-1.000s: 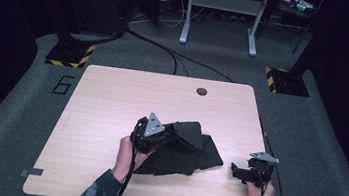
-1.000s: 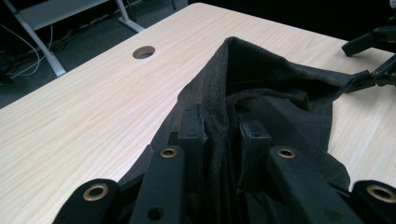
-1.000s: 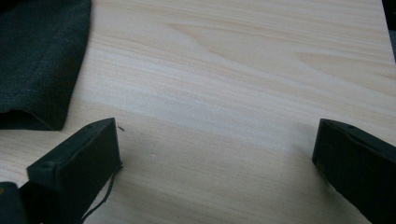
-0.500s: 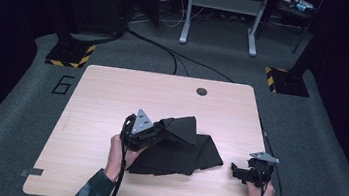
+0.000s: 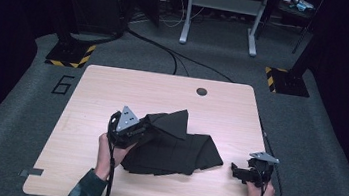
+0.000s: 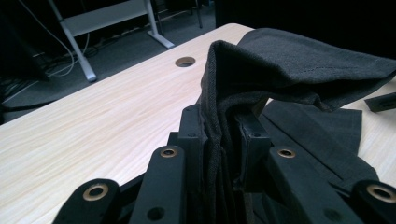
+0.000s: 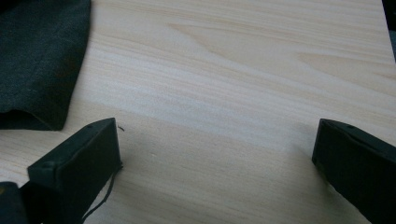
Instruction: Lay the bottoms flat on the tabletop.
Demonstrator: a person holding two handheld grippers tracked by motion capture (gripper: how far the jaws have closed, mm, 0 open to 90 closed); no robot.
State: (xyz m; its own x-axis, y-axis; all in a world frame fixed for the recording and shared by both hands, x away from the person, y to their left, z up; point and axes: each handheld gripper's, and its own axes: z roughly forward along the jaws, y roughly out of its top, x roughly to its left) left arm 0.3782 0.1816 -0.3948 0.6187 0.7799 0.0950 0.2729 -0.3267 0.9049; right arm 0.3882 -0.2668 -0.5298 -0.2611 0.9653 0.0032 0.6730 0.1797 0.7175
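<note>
Cloth (image 5: 171, 145), one dark piece of it, is lying rumpled across the middle of the pale wooden bench (image 5: 113, 90), toward the person's side. Two tongs are working here, one in each hand. The left tongs (image 5: 139, 130) are clamping a fold of the cloth at its left edge; in the left gripper view the fabric (image 6: 261, 70) is running up between the two black jaws, which are pressing on it from both sides, and then draping over to the right in a raised peak. The left hand (image 5: 105, 150) is gripping the tool from below, with a sleeve showing at the bench's near edge.

The right tongs (image 5: 235, 171) are resting low near the right front corner of the bench, just beside the cloth's right end but apart from it. In the right gripper view the two jaws are standing wide apart with bare wood between them, and one corner of the cloth (image 7: 42, 60) is lying at the upper left.

One round hole (image 5: 201, 91) is sitting in the bench near its far edge.
</note>
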